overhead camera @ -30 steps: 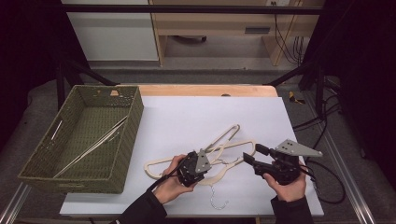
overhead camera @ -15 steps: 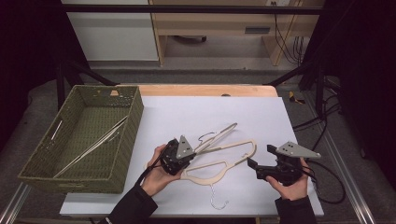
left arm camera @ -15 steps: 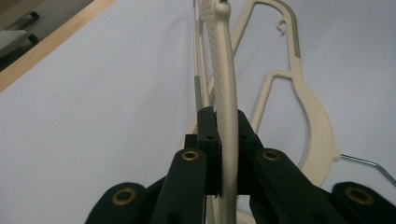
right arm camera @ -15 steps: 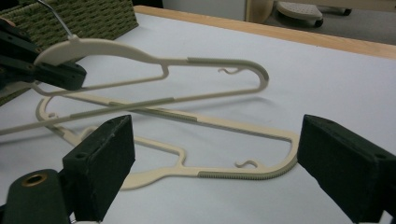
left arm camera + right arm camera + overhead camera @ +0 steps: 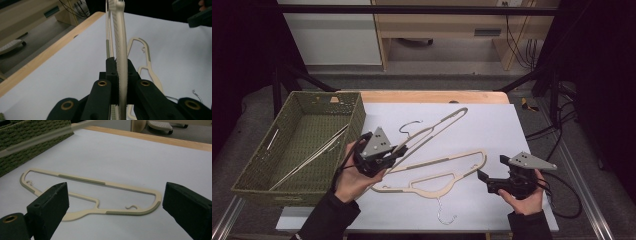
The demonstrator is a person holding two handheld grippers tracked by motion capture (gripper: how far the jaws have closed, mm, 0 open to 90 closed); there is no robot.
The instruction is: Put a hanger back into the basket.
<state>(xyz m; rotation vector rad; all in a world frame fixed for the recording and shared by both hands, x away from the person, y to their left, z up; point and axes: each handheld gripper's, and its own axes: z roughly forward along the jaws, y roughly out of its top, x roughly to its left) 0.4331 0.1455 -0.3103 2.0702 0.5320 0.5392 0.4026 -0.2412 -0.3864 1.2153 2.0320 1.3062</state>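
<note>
Two claws: left gripper [image 5: 398,150] clamps raised hanger [image 5: 434,129]; right gripper [image 5: 482,179] (just opening) holds nothing.

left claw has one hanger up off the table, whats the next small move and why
Probably carry the lifted hanger left, over the woven basket. The left claw is shut on it and it is raised off the table, while the basket already holds one hanger. The right claw stands open near the second hanger, which lies flat.
</note>
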